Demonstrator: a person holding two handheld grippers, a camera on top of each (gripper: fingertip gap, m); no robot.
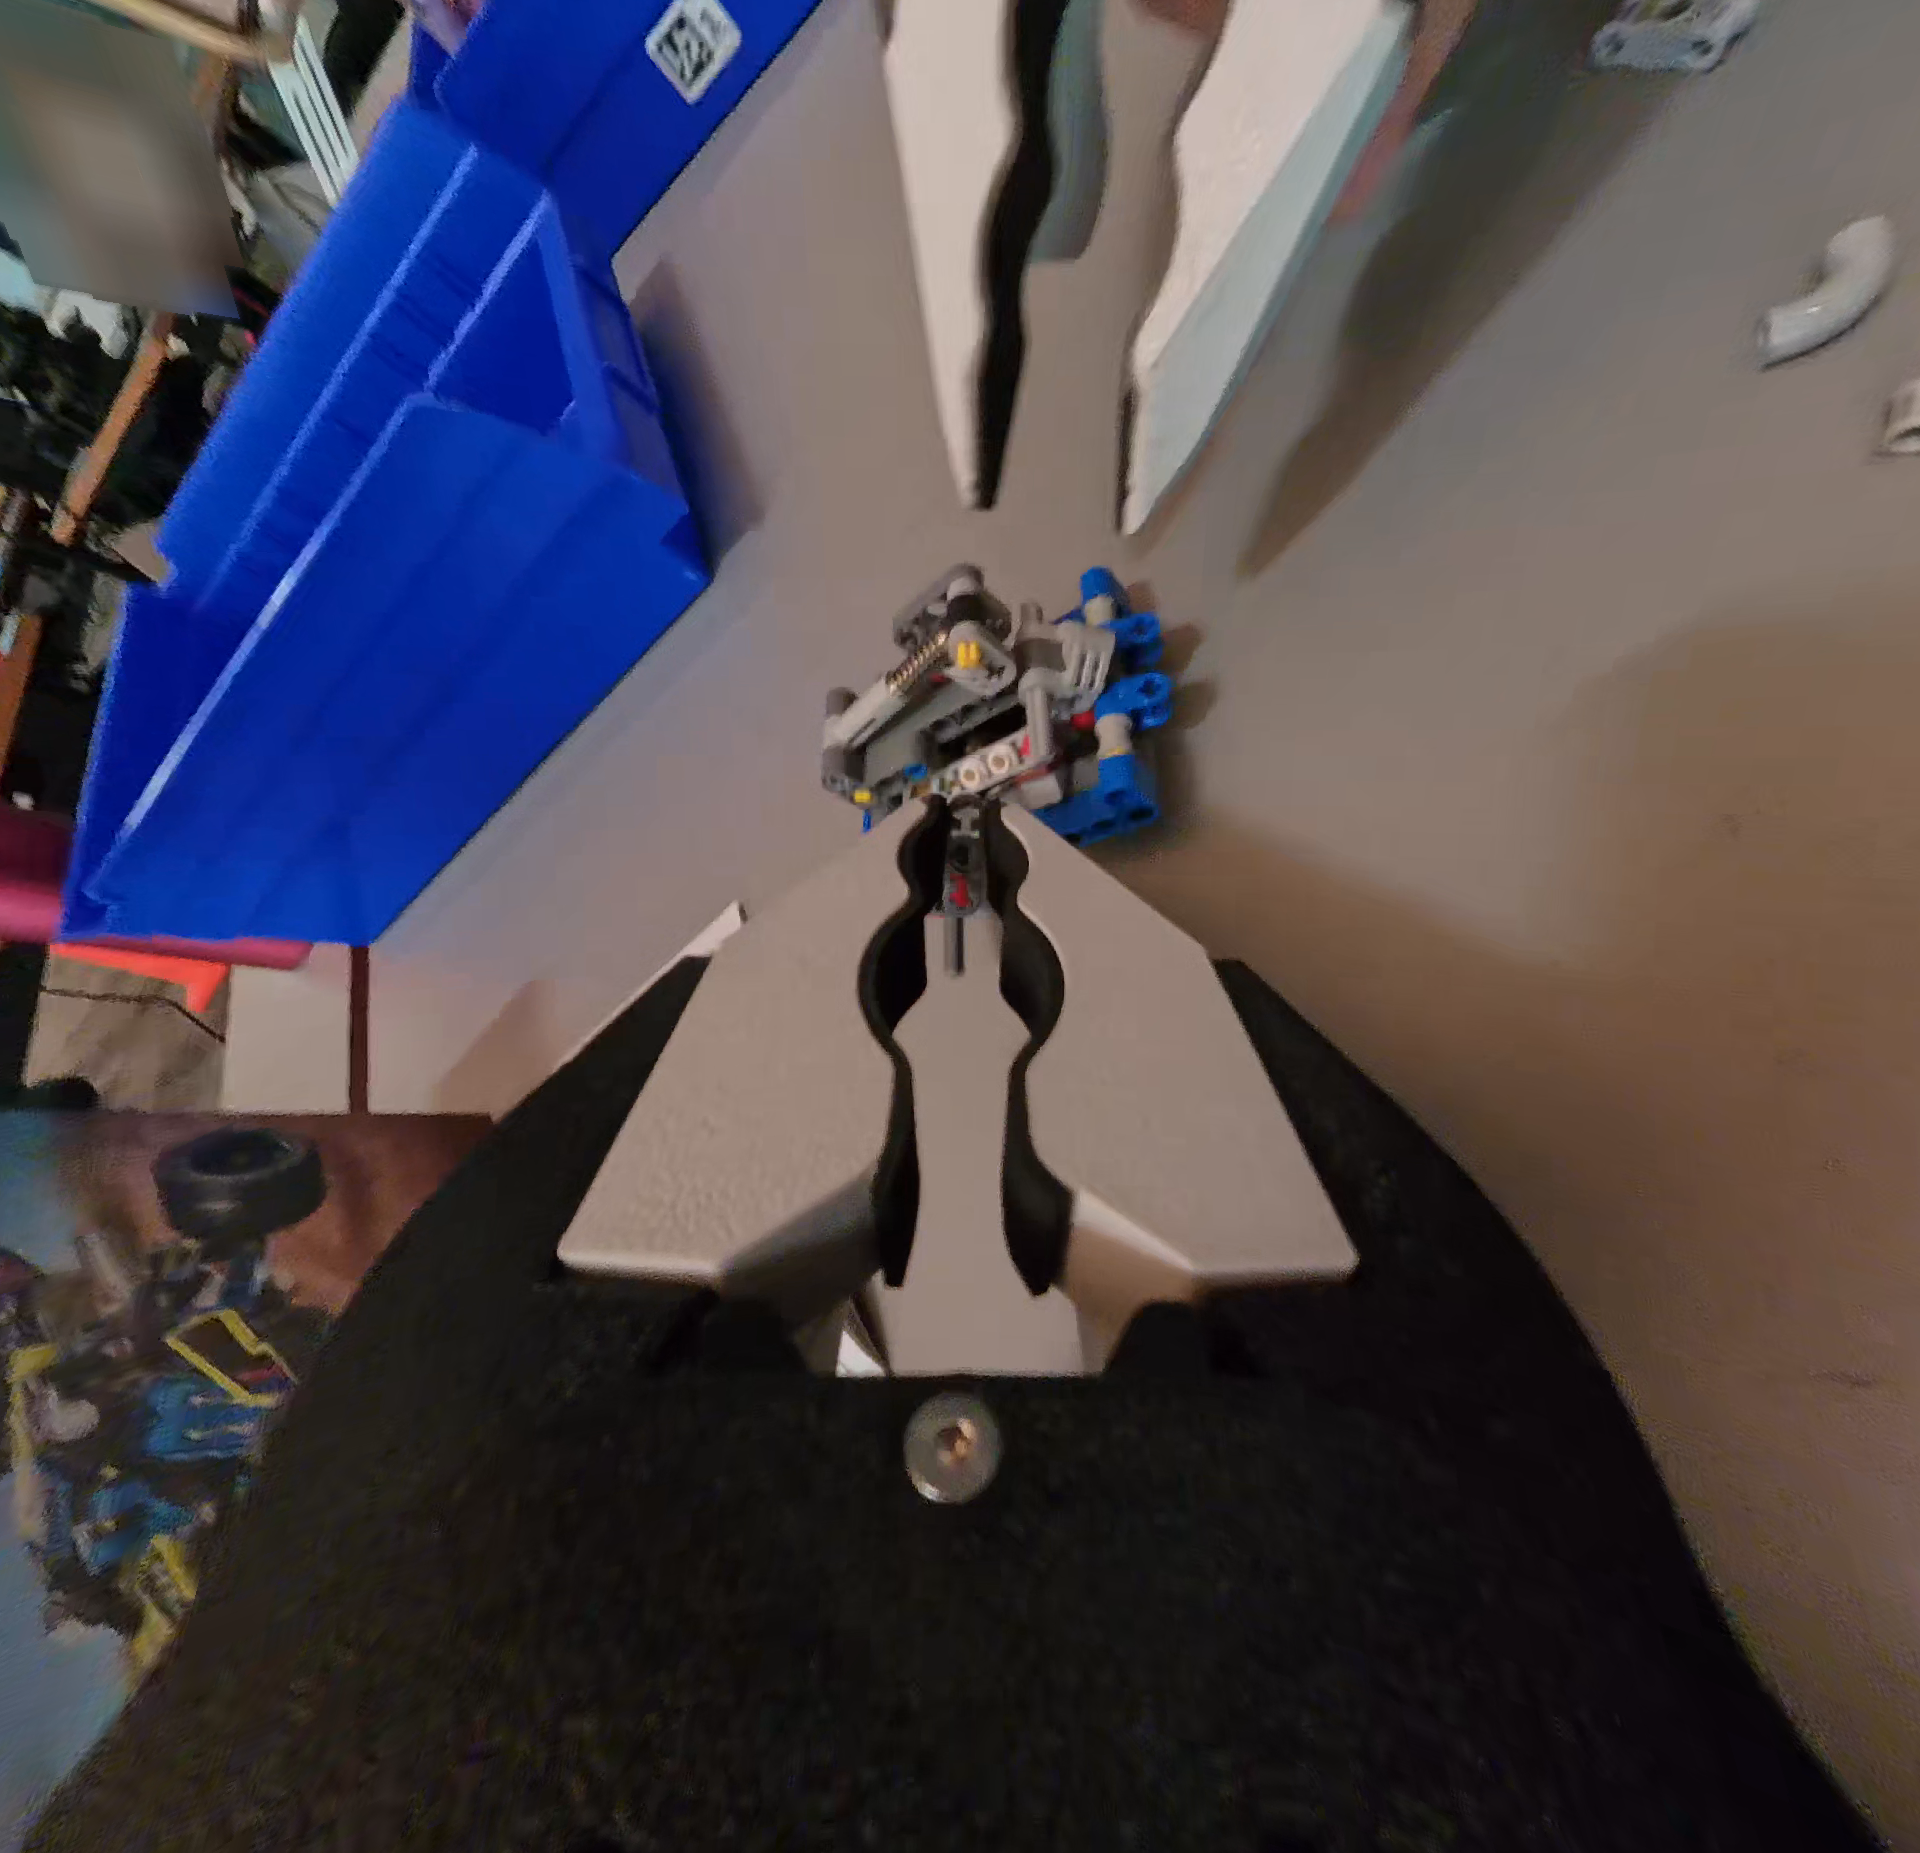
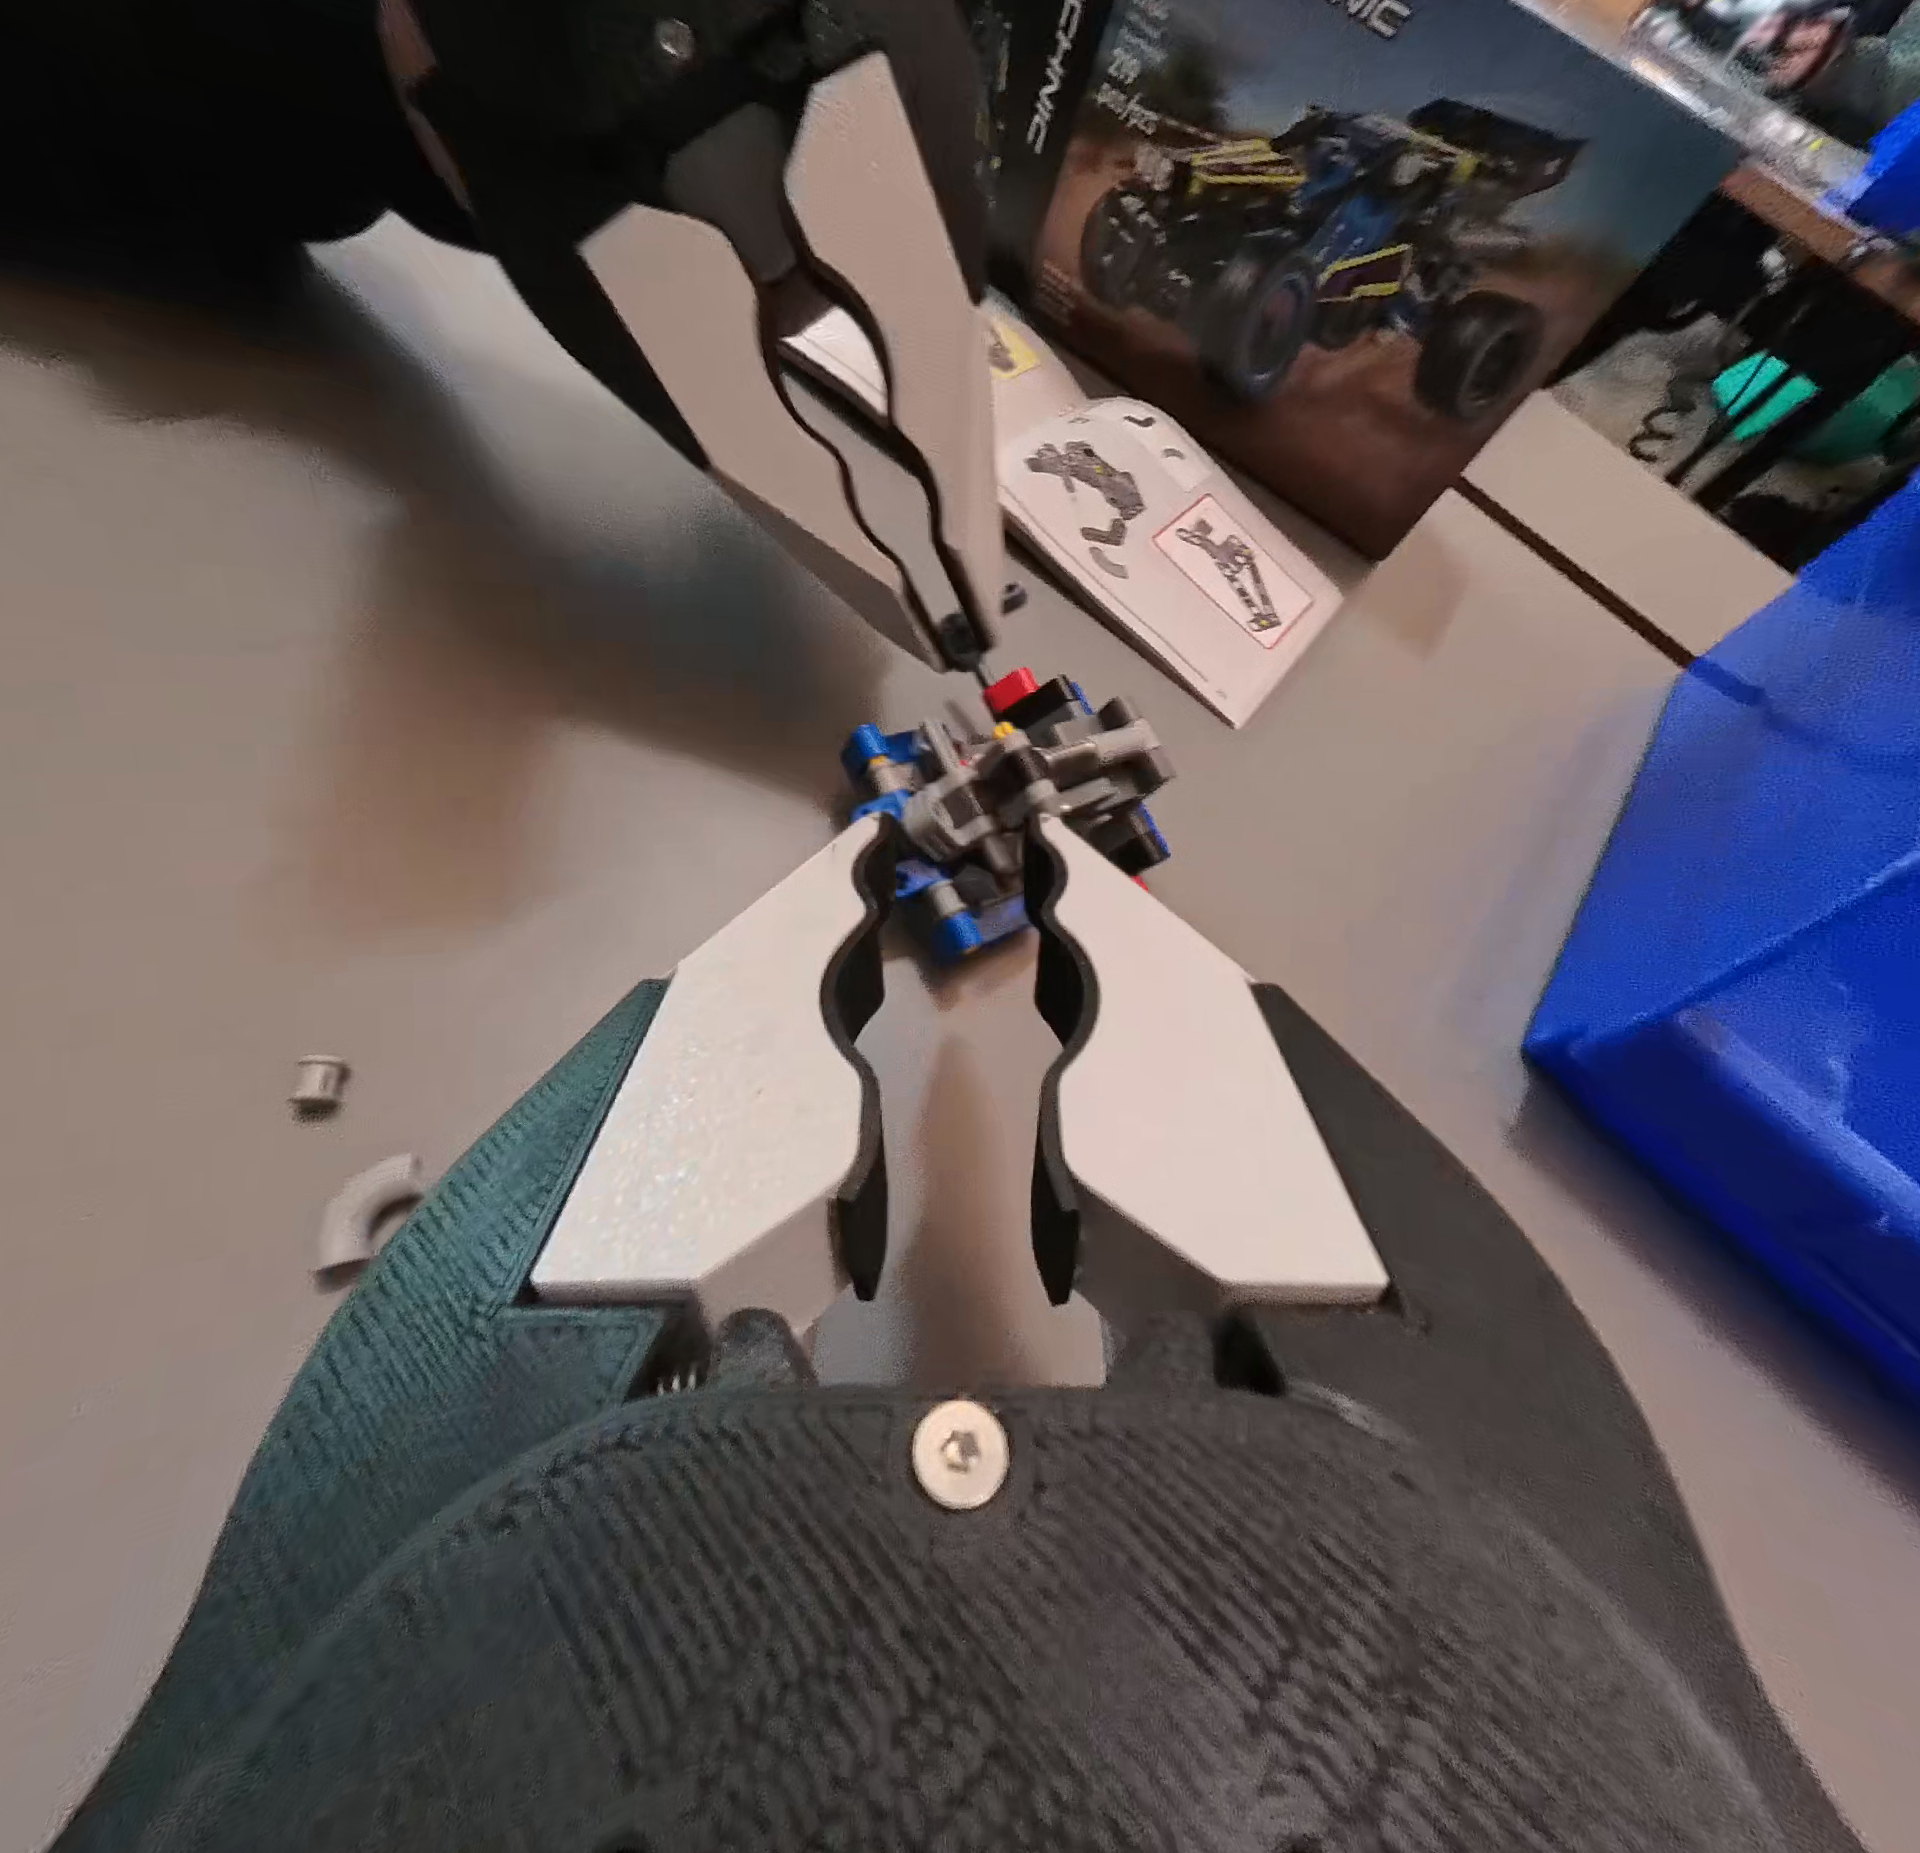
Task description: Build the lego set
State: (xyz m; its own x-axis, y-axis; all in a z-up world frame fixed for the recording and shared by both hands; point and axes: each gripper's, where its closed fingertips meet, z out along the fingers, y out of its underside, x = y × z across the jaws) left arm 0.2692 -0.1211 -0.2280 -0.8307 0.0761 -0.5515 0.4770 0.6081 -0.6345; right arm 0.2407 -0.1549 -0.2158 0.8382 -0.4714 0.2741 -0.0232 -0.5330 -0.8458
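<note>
Two hand-held grippers meet over a small grey-and-blue brick assembly (image 1: 1003, 707) on a grey table (image 1: 1507, 764). The left gripper (image 1: 961, 837), jaws nearly pressed together, pinches a thin dark axle piece (image 1: 958, 889) at the assembly's near edge. Opposite it, the right gripper (image 2: 956, 847) has its jaws spread around the assembly's grey end; whether the pads press on it cannot be told. Blue bins (image 1: 416, 608) stand beside the assembly, an open instruction booklet (image 2: 1164, 546) and a toy-car box (image 2: 1351, 245) beyond it
</note>
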